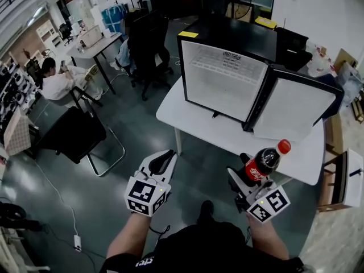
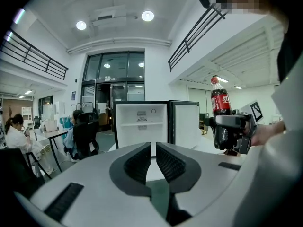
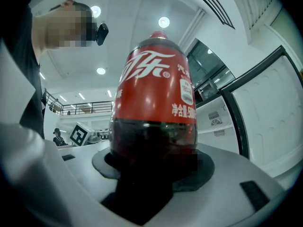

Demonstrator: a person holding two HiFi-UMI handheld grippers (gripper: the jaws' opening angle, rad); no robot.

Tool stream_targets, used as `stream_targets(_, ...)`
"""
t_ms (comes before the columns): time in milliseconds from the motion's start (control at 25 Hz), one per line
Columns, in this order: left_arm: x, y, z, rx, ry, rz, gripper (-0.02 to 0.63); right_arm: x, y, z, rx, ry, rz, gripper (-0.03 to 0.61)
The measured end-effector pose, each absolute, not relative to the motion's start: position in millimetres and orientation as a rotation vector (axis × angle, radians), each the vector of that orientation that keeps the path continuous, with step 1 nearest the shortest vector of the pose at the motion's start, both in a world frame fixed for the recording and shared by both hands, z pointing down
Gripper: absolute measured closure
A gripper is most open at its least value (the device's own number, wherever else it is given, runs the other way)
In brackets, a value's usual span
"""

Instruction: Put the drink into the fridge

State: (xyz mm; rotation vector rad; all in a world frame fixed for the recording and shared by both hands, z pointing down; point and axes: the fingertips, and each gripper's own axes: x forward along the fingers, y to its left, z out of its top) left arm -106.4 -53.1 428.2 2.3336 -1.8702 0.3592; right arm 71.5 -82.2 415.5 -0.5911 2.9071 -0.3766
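A cola bottle (image 1: 264, 161) with a red cap and red label stands upright in my right gripper (image 1: 248, 174), which is shut on its dark lower body (image 3: 154, 103). The black mini fridge (image 1: 224, 75) sits on a white table (image 1: 187, 121), its door (image 1: 293, 110) swung open to the right and its white inside bare (image 2: 142, 126). The bottle is short of the table's near edge, in front of the open door. My left gripper (image 1: 162, 162) hangs level with it to the left, jaws shut (image 2: 154, 151) with nothing between them and pointing at the fridge.
A black chair (image 1: 74, 134) stands on the floor at the left, another (image 1: 149, 44) behind the table's far left. A person (image 1: 54, 81) sits at a desk at the far left. A white side cabinet (image 1: 344, 181) stands at the right. Cables (image 1: 62, 209) lie on the floor.
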Motion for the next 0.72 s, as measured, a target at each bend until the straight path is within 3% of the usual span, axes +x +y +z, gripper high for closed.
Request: stream_targets(720,-105.2,-219.9,411.0,2.463,-1.774,0.342,0.569,54.6,-207.7,412.2,-0.675,2.916,-0.328,0.311)
